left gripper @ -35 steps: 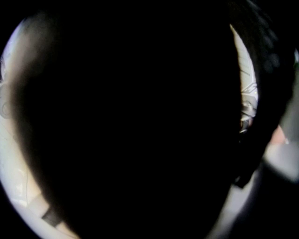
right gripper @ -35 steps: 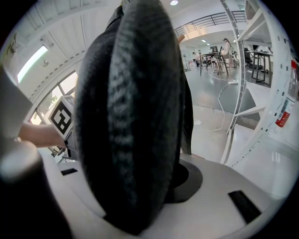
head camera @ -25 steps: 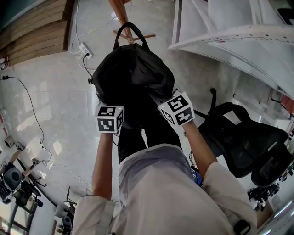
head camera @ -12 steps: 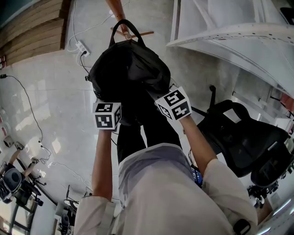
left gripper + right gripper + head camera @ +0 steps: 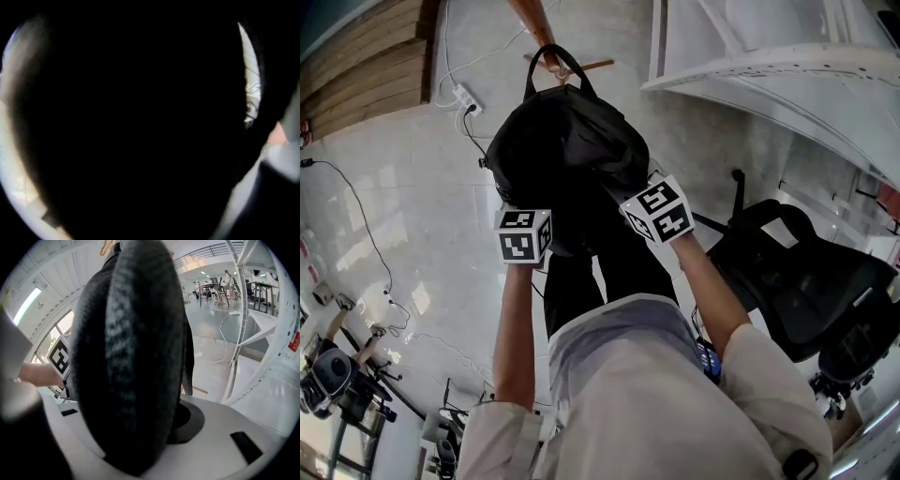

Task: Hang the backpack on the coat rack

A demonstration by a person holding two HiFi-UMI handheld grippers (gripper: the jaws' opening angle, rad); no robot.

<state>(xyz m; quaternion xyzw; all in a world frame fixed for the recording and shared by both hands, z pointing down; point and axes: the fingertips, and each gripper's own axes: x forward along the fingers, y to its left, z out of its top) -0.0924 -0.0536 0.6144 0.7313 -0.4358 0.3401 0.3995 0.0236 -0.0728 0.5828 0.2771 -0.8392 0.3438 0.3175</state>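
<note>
Pale glossy floor tiles (image 5: 403, 216) fill most of the head view, with wood panelling (image 5: 366, 56) across the upper left corner. A white power strip (image 5: 461, 97) lies just below the panelling, its cables trailing over the floor. Dark tripod-like gear (image 5: 337, 384) stands at the lower left edge.

Left of centre, the left gripper (image 5: 525, 232) presses into the lower left side of the black backpack (image 5: 567, 155). Its own view is almost wholly black with fabric against the lens, so its jaws cannot be made out.

The backpack sits in the upper middle of the frame, bulging and upright. Its top handle (image 5: 555, 56) loops over a wooden peg (image 5: 586, 67) of the coat rack (image 5: 532, 17), whose pole leaves the frame at the top edge. Whether the peg carries the weight cannot be told.

Right of centre, the right gripper (image 5: 656, 210) meets the lower right side of the backpack. In the right gripper view a thick padded strap (image 5: 136, 357) of dark woven cloth stands between the jaws from the bottom edge upward, and the jaws hold it at a middling width.

The person's light shirt (image 5: 647, 403) fills the bottom of the head view, with both bare forearms reaching up to the grippers. A white slanted structure (image 5: 769, 66) crosses the upper right corner, and a black office chair (image 5: 806, 281) stands at the right edge.
</note>
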